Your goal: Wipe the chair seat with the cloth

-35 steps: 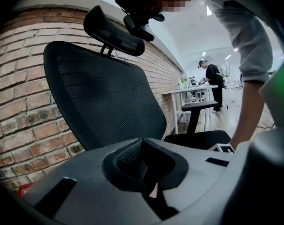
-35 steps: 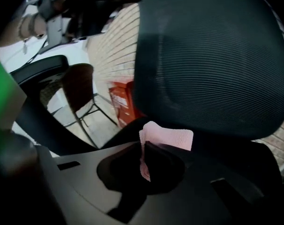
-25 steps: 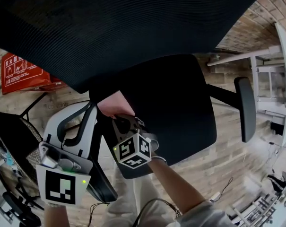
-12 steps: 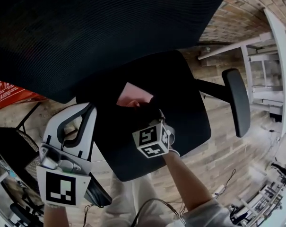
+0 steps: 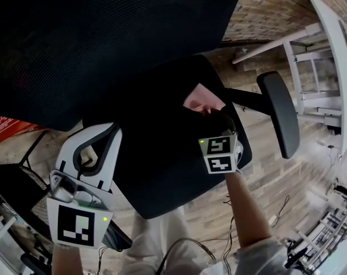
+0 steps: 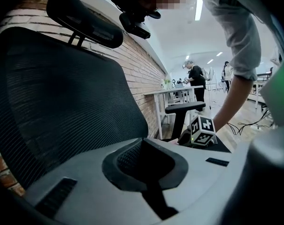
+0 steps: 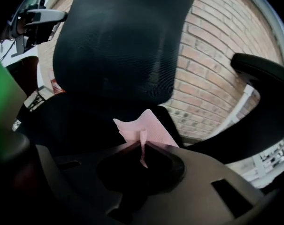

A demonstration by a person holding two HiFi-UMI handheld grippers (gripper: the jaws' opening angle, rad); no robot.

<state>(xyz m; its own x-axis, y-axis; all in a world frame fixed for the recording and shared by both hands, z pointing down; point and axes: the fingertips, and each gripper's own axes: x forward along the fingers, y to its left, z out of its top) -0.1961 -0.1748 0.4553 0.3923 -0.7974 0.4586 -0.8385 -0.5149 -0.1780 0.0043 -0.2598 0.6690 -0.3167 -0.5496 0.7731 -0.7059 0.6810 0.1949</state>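
The black chair seat [image 5: 156, 153] fills the middle of the head view, under the mesh backrest [image 5: 104, 39]. A pink cloth [image 5: 203, 99] lies on the seat's far right part, near the backrest. My right gripper [image 5: 212, 118] is shut on the cloth and presses it to the seat; in the right gripper view the pink cloth [image 7: 149, 128] sticks out from between the closed jaws of the right gripper [image 7: 142, 145]. My left gripper [image 5: 107, 132] hangs beside the seat's left edge, off the seat. In its own view the left gripper [image 6: 142, 142] looks shut and holds nothing.
A black armrest [image 5: 279, 116] stands right of the seat. A white desk frame [image 5: 328, 44] and brick wall are beyond it. A red box [image 5: 4, 128] sits at the left. Cables [image 5: 273, 216] lie on the wood floor. A person [image 6: 195, 76] stands far off.
My right gripper has slid the pink cloth across the seat, from the near left to the far right by the armrest. The left gripper has stayed put.
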